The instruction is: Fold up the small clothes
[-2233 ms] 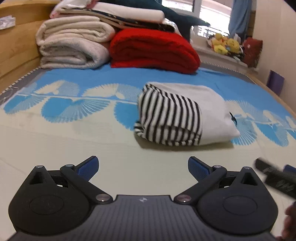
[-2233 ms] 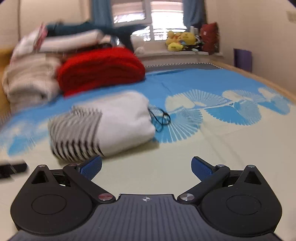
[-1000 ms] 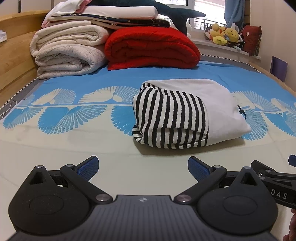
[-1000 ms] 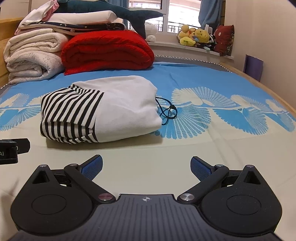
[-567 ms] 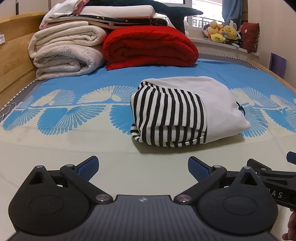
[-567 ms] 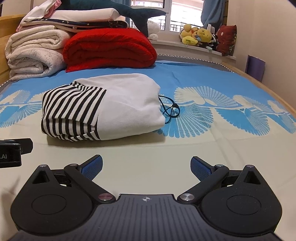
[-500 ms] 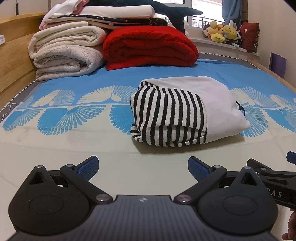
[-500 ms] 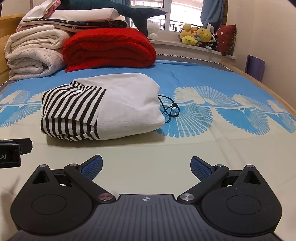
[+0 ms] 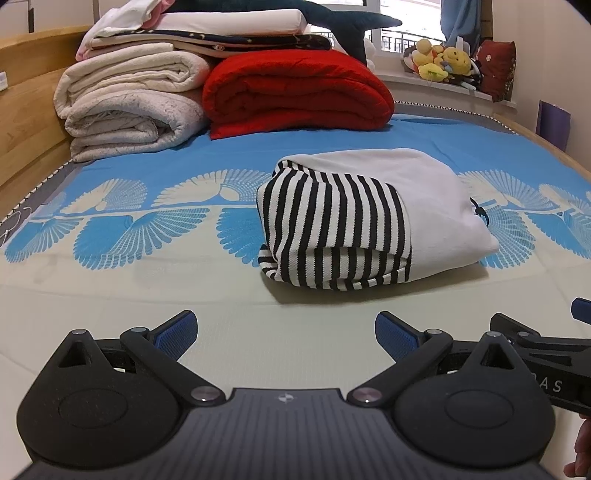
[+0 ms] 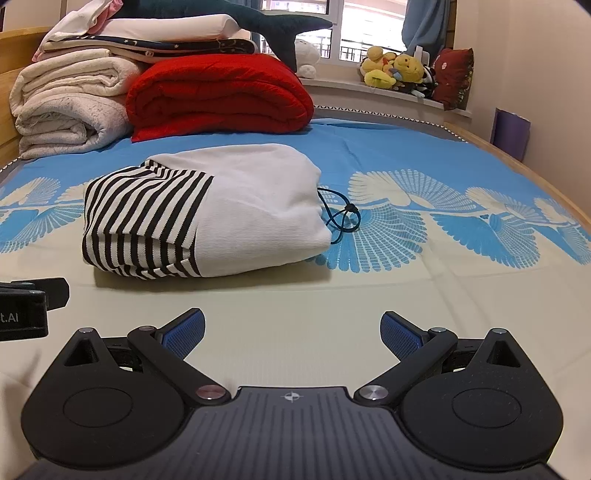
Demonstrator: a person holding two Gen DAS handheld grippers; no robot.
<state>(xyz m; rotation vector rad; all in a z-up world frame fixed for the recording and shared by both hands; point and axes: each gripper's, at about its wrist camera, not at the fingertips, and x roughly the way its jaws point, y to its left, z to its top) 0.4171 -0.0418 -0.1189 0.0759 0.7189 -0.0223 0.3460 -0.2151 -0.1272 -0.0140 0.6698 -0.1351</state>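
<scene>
Red and folded thick, a blanket (image 9: 299, 92) is sitting in the upper middle of the left wrist view, with rolled cream blankets (image 9: 129, 110) to its left and flat folded bedding plus a dark plush shark (image 9: 347, 18) lying on top of the pile. Yellow plush toys (image 9: 439, 61) are crowding the window sill at the upper right. All of this is lying at the far end of the blue fan-patterned bed cover (image 9: 110, 229), well behind the work area, and nothing is standing between the tools and the clothing.

The folded garment (image 9: 369, 221) is resting on the cover just right of centre in the left wrist view, its black-and-white striped part facing left and its plain white part facing right. In the right wrist view the same bundle (image 10: 207, 210) is lying left of centre, with a dark drawstring (image 10: 341, 218) trailing from its right edge onto the cover.

The left gripper (image 9: 286, 330) is sitting at the bottom of its frame, fingers spread wide and holding nothing, the garment lying ahead of it and apart. The right gripper (image 10: 291, 332) is likewise gaping wide and empty, short of the bundle. Each tool is showing at the side edge of the other's view.
</scene>
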